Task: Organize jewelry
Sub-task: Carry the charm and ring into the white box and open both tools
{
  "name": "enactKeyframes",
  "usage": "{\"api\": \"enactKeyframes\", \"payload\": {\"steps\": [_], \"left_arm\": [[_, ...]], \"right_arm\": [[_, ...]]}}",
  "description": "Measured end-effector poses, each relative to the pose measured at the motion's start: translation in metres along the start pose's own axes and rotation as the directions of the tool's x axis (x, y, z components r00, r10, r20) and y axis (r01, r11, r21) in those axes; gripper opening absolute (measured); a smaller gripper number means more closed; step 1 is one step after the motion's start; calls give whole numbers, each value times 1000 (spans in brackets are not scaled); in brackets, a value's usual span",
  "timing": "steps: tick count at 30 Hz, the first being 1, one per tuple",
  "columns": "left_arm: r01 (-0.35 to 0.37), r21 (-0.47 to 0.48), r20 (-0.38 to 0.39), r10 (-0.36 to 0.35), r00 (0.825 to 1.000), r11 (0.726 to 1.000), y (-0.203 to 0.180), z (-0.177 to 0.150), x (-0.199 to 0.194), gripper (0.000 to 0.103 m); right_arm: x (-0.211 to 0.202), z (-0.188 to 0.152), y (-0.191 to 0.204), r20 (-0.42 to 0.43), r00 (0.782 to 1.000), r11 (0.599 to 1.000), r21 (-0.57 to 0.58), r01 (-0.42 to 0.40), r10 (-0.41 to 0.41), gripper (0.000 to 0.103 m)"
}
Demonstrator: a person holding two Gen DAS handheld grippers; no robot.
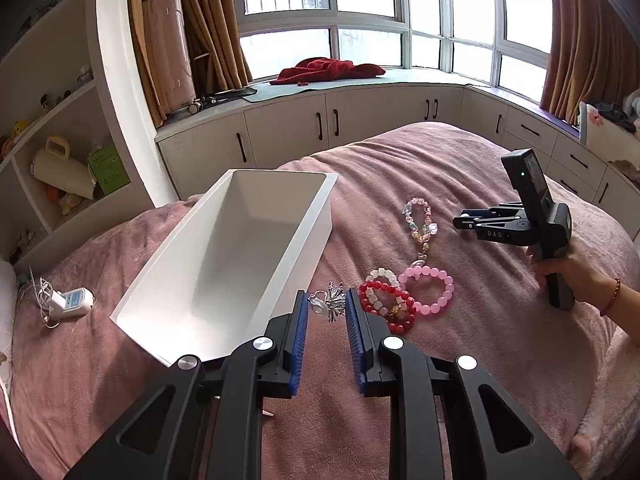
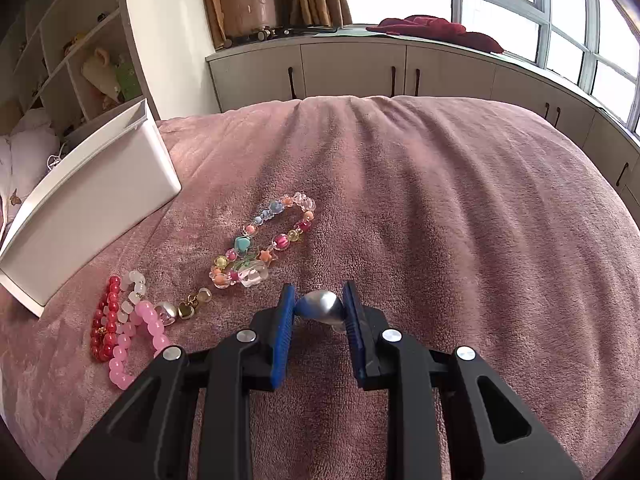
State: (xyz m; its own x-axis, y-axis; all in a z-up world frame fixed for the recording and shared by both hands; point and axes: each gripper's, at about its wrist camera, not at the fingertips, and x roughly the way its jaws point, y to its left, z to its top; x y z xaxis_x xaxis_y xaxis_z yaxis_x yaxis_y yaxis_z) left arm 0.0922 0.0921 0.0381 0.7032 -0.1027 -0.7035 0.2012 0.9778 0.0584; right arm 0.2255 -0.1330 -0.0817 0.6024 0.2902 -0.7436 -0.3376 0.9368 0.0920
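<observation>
My left gripper (image 1: 327,304) is shut on a silver brooch (image 1: 329,303), held beside the near right edge of the white box (image 1: 316,216), which lies on the pink bedspread. A red bead bracelet (image 1: 386,306), a white bead bracelet (image 1: 384,276) and a pink bead bracelet (image 1: 430,292) lie in a cluster to the right. A multicolour bead charm strap (image 1: 418,220) lies beyond them. My right gripper (image 2: 320,306) is shut on a silver metal piece (image 2: 322,308) just above the bedspread, right of the strap (image 2: 264,240). The right gripper also shows in the left wrist view (image 1: 464,222).
The box (image 2: 92,200) stands at the left in the right wrist view, with the bracelets (image 2: 120,328) near its corner. A white charger with cable (image 1: 64,300) lies at the bed's left. Cabinets (image 1: 288,128) and a window bench with a red cloth (image 1: 328,70) stand behind the bed.
</observation>
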Motion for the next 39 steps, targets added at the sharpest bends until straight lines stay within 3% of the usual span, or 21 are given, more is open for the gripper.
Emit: {"api": "enactKeyframes", "payload": {"steps": [7, 13, 19, 28, 34, 39], "left_arm": [[38, 40, -29, -37, 999, 998, -9, -7, 13, 24], [15, 45, 23, -16, 1000, 999, 12, 2, 6, 24], [-22, -65, 74, 27, 997, 998, 46, 8, 12, 24], [-68, -219, -22, 65, 998, 973, 113, 14, 32, 24], [-100, -206, -76, 85, 993, 973, 138, 22, 42, 24], [-131, -235, -235, 74, 969, 963, 153, 16, 70, 24]], "right_arm": [[-17, 6, 23, 48, 997, 998, -46, -50, 52, 25], [-52, 20, 70, 115, 984, 983, -136, -123, 139, 25], [-74, 53, 125, 136, 959, 956, -192, -221, 249, 25], [-81, 125, 206, 92, 919, 905, -236, -355, 384, 25], [-51, 161, 255, 5, 933, 895, -284, -345, 361, 25], [-4, 179, 279, -108, 947, 913, -251, -321, 303, 25]]}}
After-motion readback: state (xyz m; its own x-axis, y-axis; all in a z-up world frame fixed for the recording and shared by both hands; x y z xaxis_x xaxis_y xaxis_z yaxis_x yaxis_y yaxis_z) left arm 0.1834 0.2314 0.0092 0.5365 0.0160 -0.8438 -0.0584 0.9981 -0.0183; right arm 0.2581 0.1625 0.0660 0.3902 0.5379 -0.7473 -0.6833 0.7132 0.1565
